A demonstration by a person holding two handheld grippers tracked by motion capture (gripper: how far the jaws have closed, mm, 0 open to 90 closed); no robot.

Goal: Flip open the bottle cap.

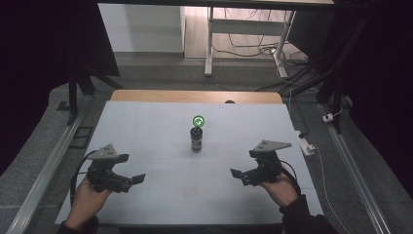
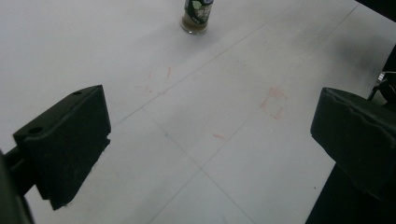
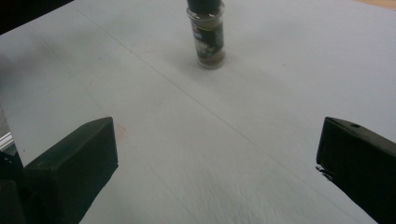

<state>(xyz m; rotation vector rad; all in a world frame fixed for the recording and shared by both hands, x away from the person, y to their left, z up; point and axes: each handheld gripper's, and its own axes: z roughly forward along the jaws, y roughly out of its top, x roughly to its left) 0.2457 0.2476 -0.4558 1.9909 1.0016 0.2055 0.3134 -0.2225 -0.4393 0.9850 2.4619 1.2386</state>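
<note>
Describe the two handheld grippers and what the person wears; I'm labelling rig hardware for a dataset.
Both the left gripper and the right gripper are black, each with two blocky, wedge-shaped jaws. A grey three-cornered plate sits on top of each, and a black cable trails from each body. One left jaw face shows two small round holes. The right hand comes out of a dark sleeve; the left hand likewise has a dark cuff.

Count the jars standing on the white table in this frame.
1. A single small spice jar with a green lid stands upright near the middle of the table, ahead of both grippers; nothing on the table could hide another.
</note>
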